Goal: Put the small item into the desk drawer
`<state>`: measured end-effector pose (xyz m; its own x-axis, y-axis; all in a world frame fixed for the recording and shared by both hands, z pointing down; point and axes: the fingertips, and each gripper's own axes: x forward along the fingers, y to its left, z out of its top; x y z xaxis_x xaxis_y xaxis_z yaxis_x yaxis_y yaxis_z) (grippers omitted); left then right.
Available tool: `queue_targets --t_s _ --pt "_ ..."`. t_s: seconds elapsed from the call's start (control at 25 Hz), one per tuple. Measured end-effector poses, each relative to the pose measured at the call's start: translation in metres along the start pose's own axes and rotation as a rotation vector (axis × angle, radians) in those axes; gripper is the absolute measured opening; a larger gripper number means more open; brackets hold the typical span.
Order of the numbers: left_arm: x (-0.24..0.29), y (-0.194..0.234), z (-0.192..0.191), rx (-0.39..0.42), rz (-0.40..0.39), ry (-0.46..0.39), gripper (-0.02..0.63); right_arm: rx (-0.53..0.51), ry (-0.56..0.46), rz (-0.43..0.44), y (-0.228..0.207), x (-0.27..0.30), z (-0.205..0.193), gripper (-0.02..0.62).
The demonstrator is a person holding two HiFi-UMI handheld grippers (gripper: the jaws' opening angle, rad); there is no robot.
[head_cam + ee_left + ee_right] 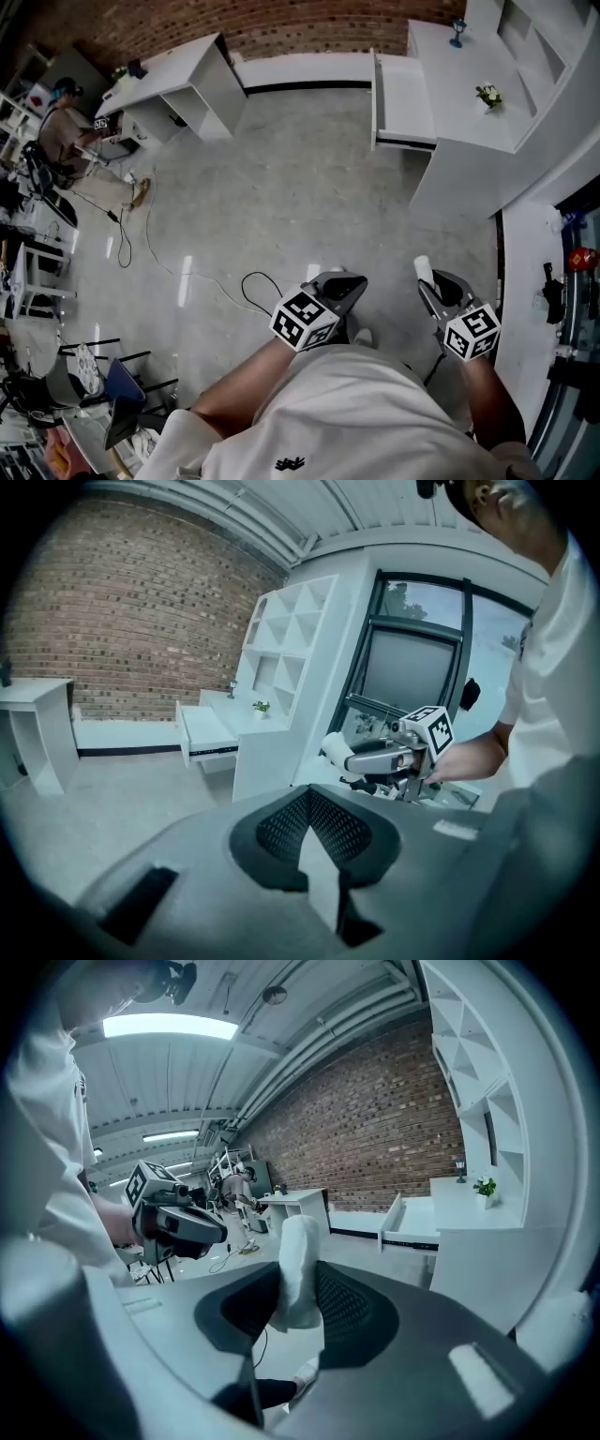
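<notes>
One small item (pixel 300 1260), a pale soft roll, stands upright between the two fingers of the right gripper (pixel 429 281), which press on it from both sides while its far end sticks out past their tips. The left gripper (pixel 343 283), just beside it, has its two fingers closed together on nothing. Well ahead of both pairs of fingers, across the grey floor (pixel 281 187), the one drawer (pixel 405 98) stands pulled open from the white desk (pixel 469 66), whose top carries one small potted plant (pixel 487 95).
</notes>
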<state>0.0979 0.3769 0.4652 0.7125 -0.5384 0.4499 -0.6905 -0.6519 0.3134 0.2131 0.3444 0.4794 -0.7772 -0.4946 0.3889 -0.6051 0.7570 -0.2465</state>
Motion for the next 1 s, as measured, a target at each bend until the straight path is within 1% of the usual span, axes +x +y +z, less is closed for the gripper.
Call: queue_targets --t_s 0.2,0.6,0.84,1.0 --pt "0.014 0.049 0.029 0.015 -0.035 -0.013 0.006 -0.008 0.011 -0.033 -0.019 0.039 0.025 0.133" --pt "0.027 0.158 0.089 0.047 -0.083 -0.015 0.006 -0.014 0.016 -0.079 -0.059 0.137 0.092 0.133" --pt "0.029 0.215 0.106 0.032 -0.107 -0.020 0.006 -0.023 0.029 -0.107 -0.074 0.187 0.123 0.133" --pt "0.028 0.246 0.116 0.040 -0.136 -0.016 0.006 -0.042 0.045 -0.121 -0.084 0.217 0.140 0.133"
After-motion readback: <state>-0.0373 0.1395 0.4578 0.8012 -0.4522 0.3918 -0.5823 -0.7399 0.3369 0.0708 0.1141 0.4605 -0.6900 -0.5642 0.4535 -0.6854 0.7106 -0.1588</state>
